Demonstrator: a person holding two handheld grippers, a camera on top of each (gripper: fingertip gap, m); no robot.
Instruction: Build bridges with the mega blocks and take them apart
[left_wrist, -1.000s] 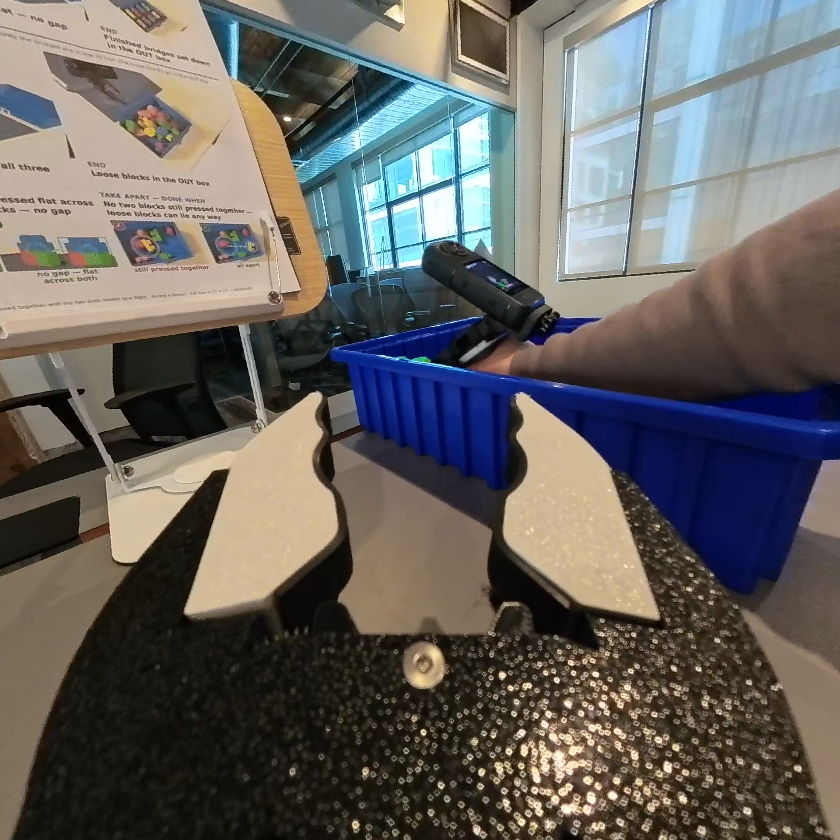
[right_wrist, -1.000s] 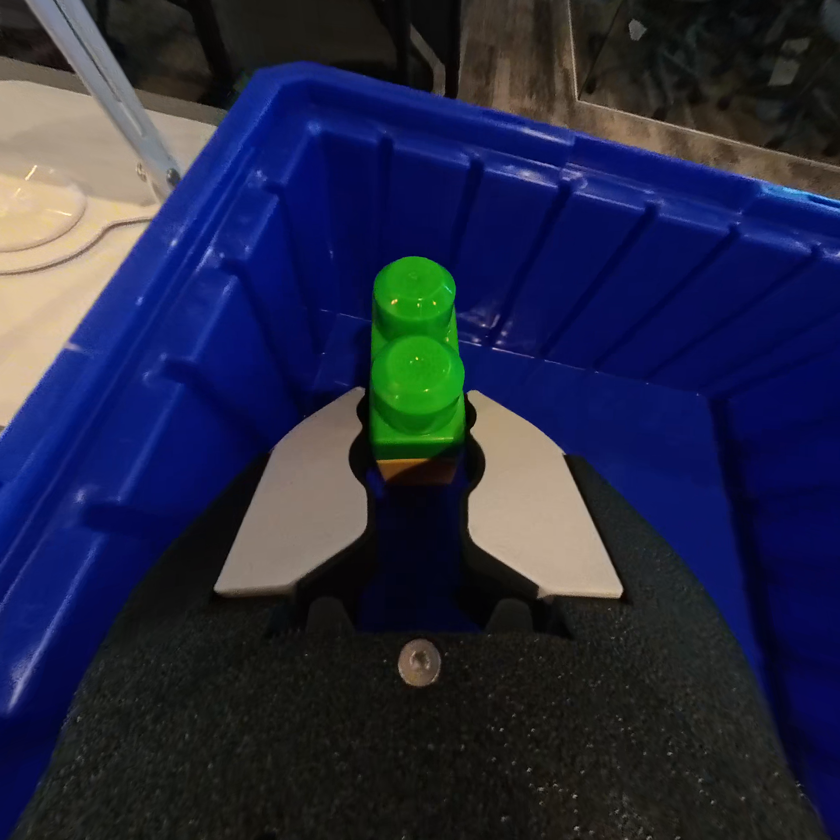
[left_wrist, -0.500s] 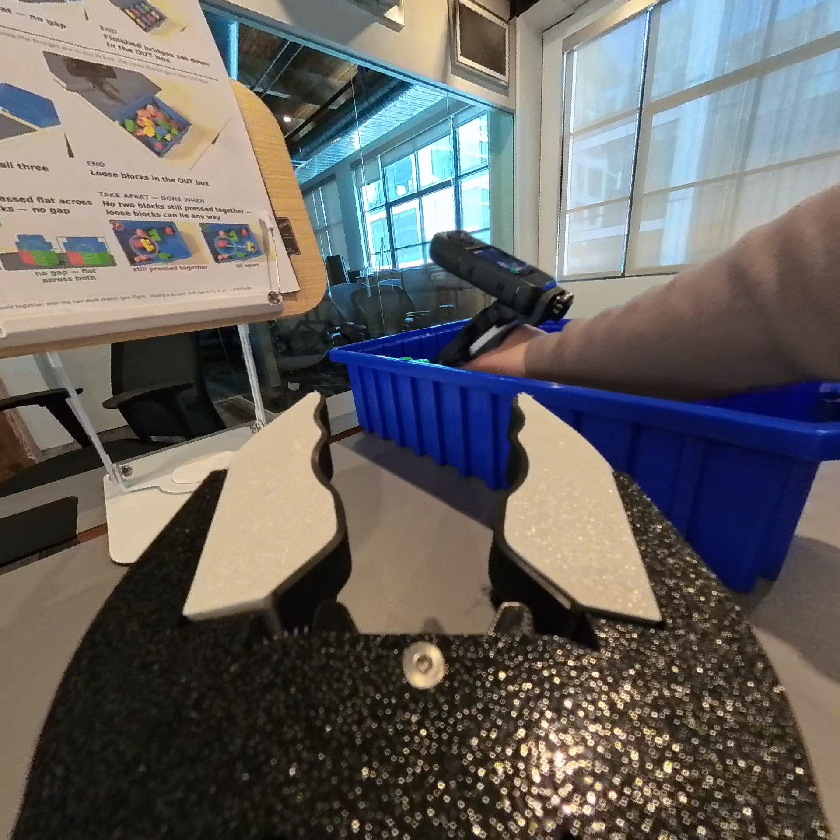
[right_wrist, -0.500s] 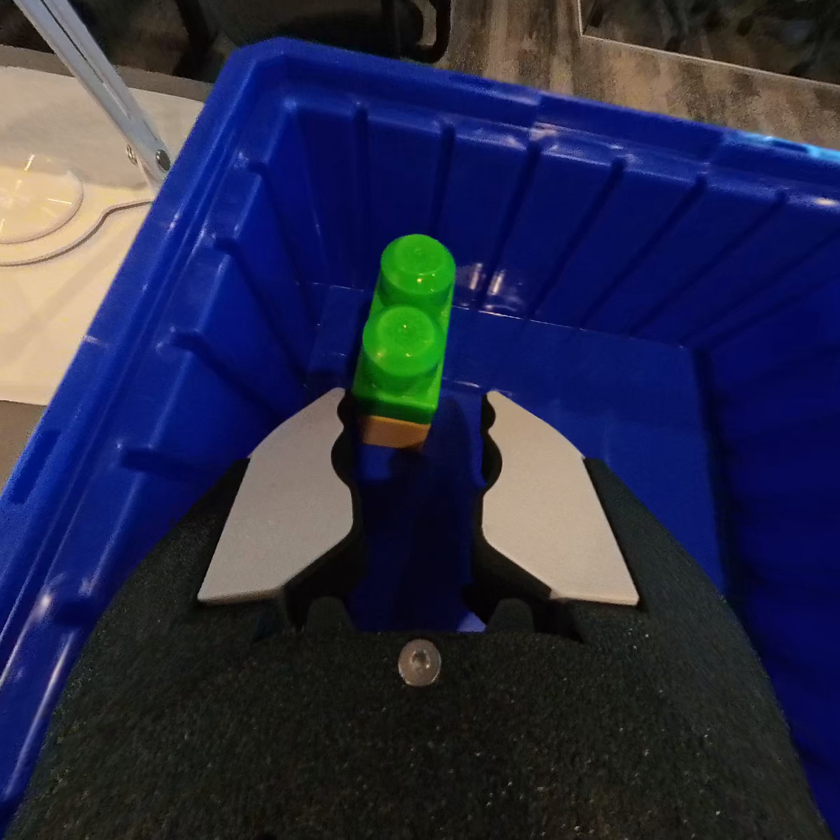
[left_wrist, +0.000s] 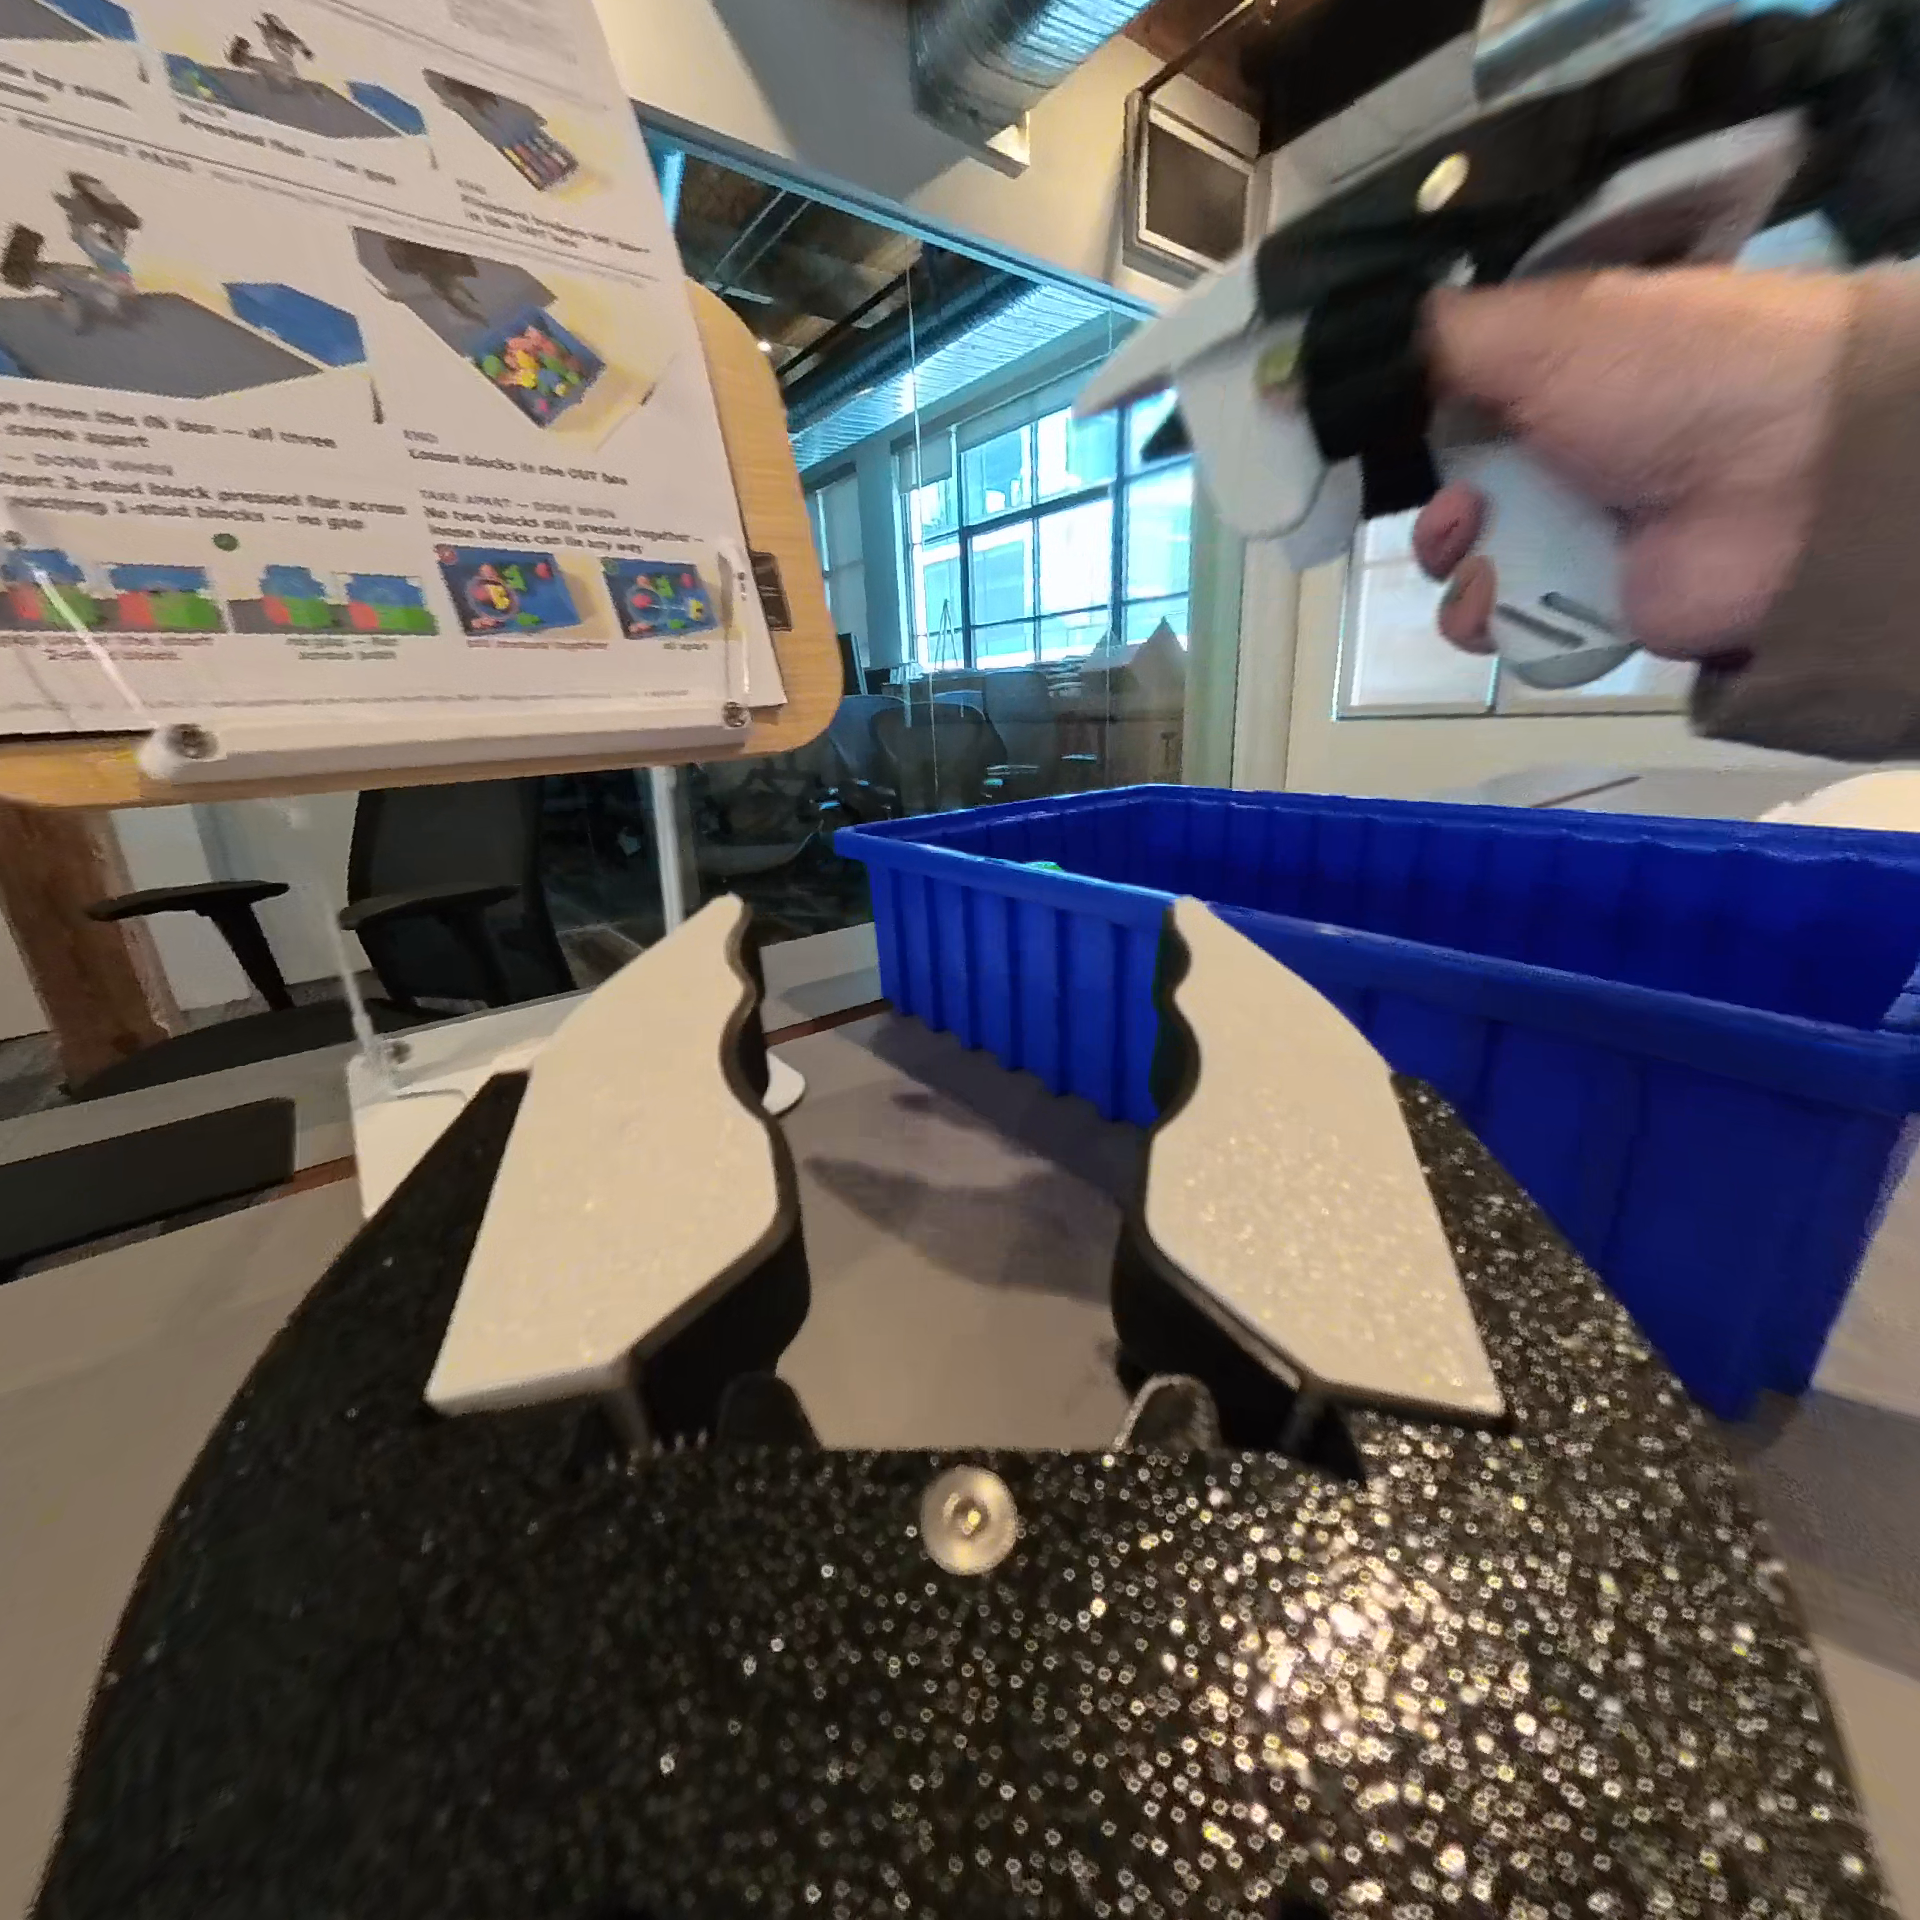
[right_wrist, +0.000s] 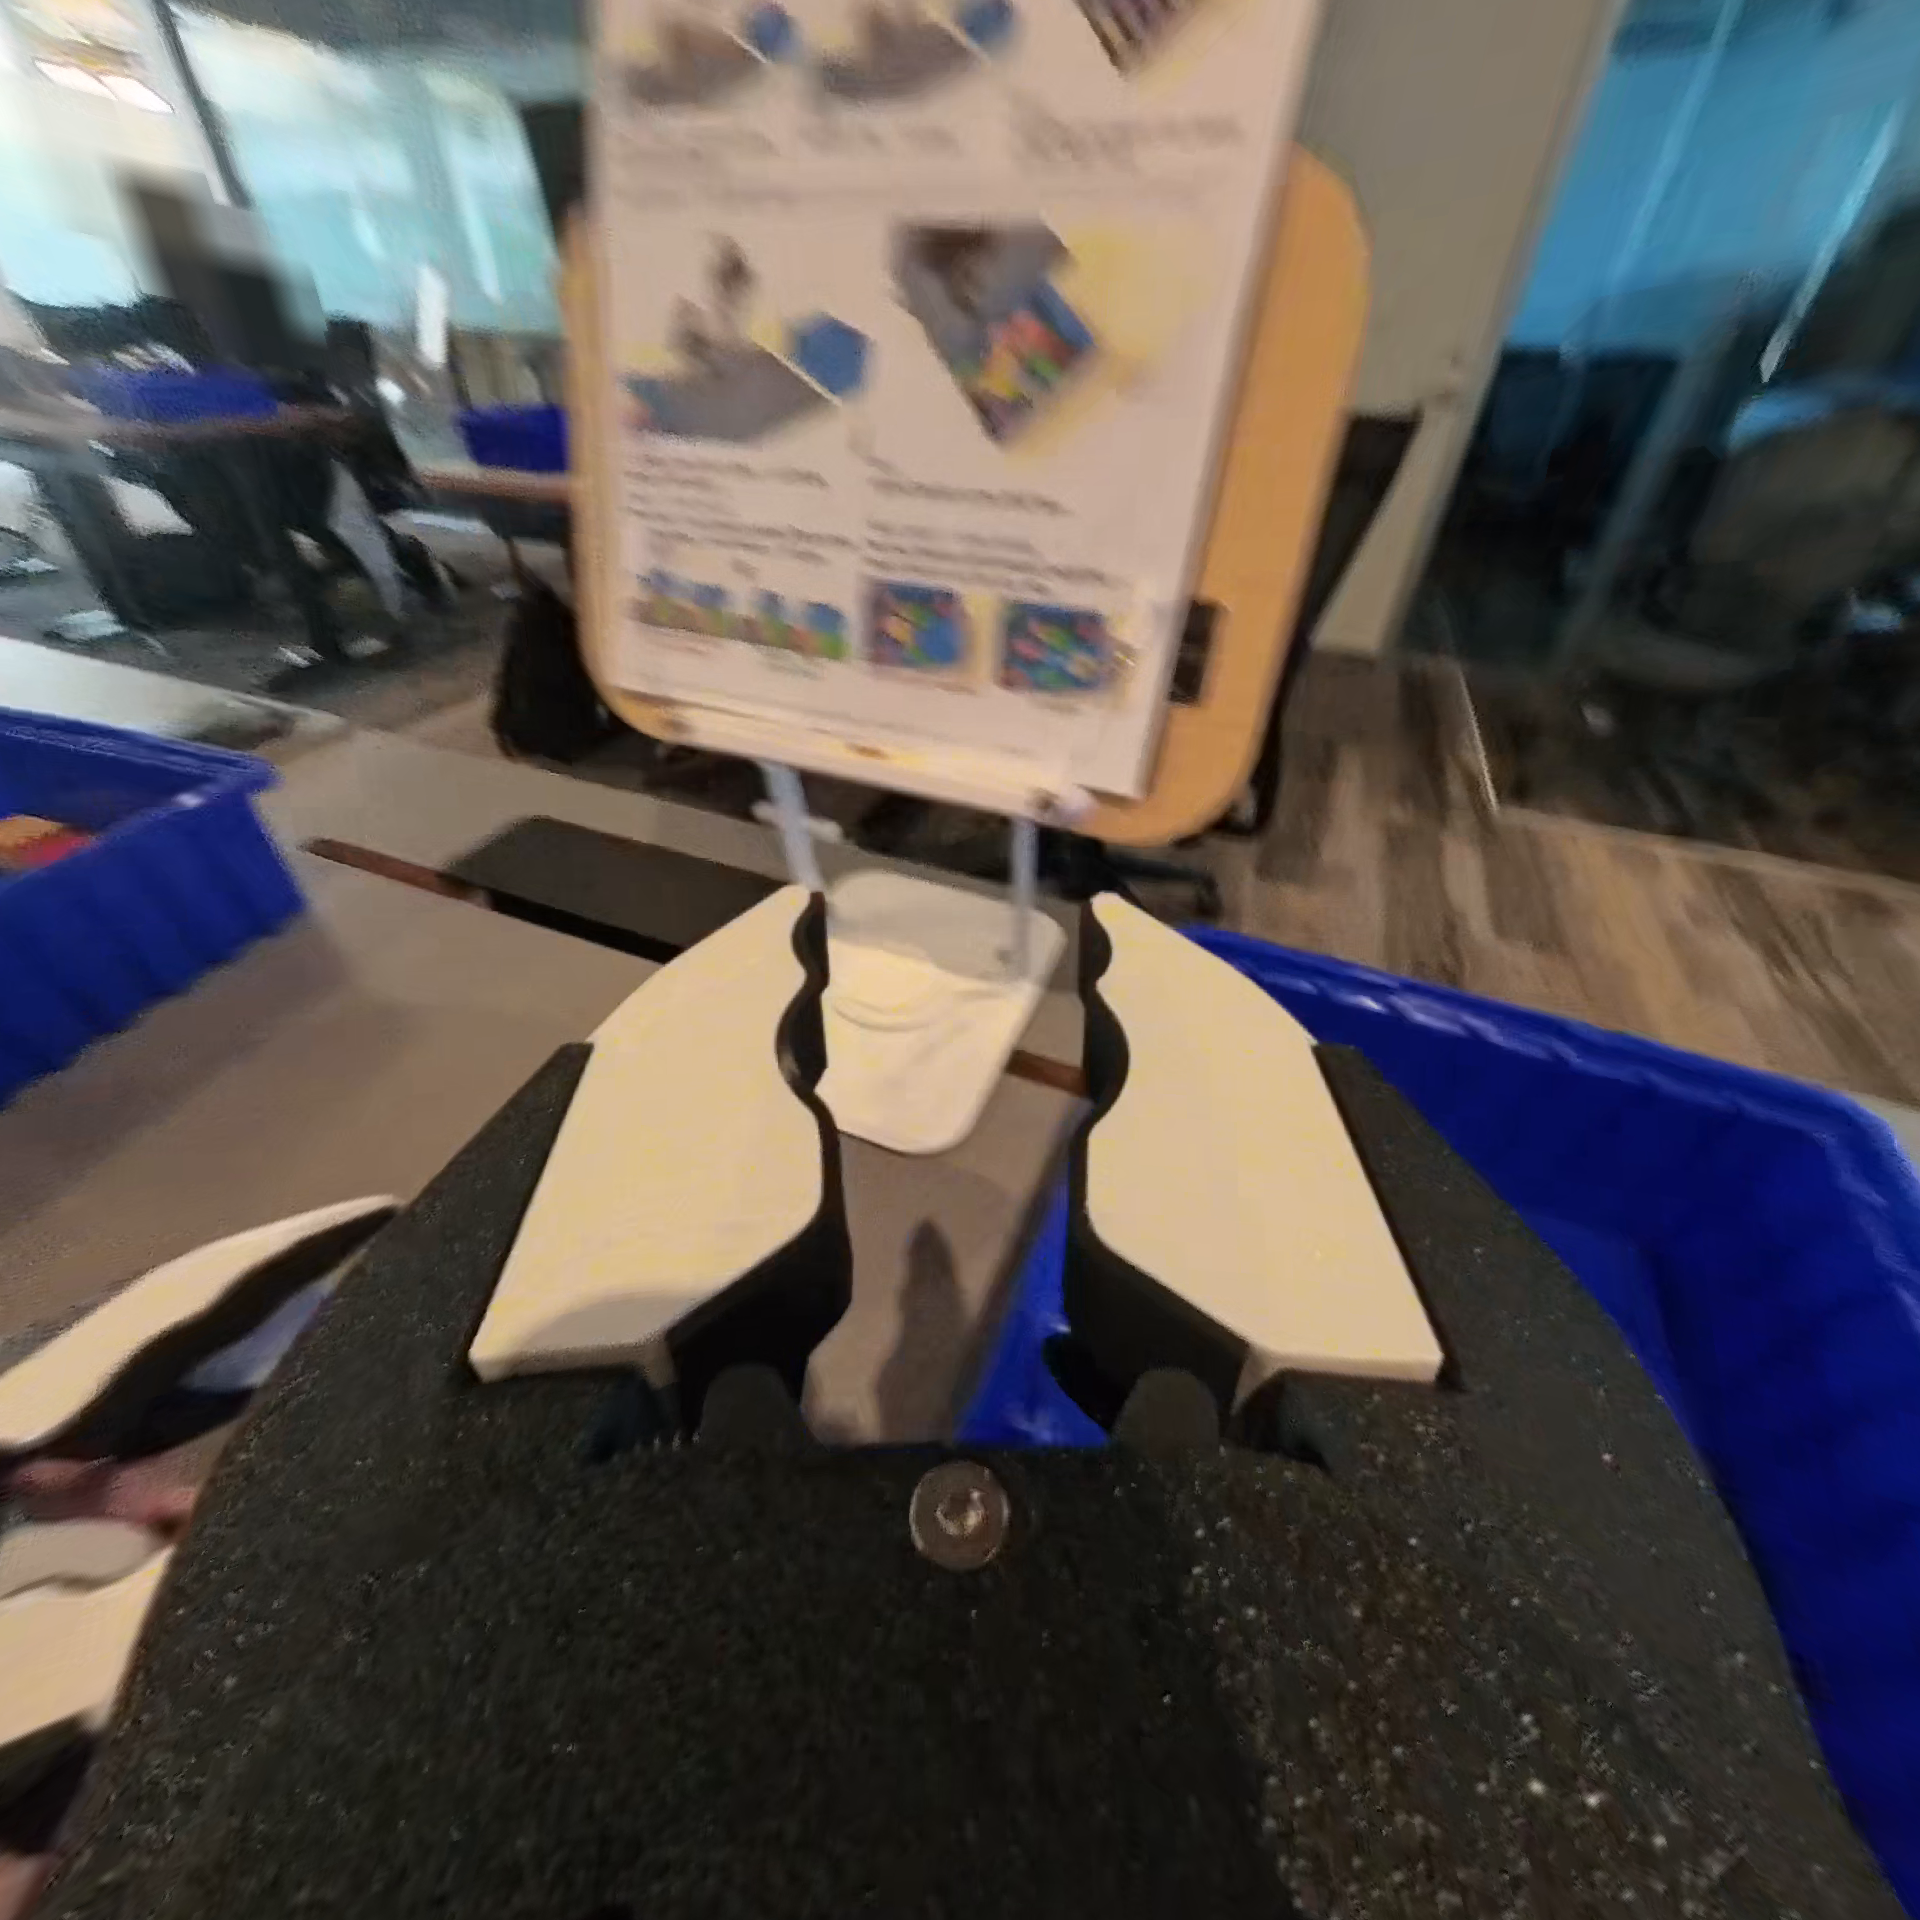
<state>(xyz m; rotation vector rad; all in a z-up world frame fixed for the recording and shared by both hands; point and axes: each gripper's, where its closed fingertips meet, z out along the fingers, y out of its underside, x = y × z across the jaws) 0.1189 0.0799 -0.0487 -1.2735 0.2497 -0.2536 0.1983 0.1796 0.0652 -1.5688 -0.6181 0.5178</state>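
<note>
My left gripper (left_wrist: 956, 914) is open and empty, low over the grey table (left_wrist: 935, 1195), just in front of the blue bin (left_wrist: 1455, 1039). A bit of a green block (left_wrist: 1044, 862) shows over the bin's near rim. My right gripper (right_wrist: 951, 904) is open and empty, raised above the bin's corner (right_wrist: 1558, 1195) and facing the instruction board (right_wrist: 914, 416). In the left wrist view the right gripper (left_wrist: 1195, 436) is blurred, held high in a hand (left_wrist: 1662, 468) above the bin. A finger of the left gripper (right_wrist: 177, 1299) shows at the lower left of the right wrist view.
The instruction board (left_wrist: 312, 364) stands on a white base (right_wrist: 935, 1039) at the table's far edge. A second blue bin (right_wrist: 114, 904) with coloured blocks sits at the far left. Office chairs and glass walls lie beyond the table. Across from one pair of fingers to the other is roughly 20 cm.
My right gripper opened and let go of the green block in the bin, then rose out of the bin and tilted up toward the board. My left gripper stayed open and hardly moved.
</note>
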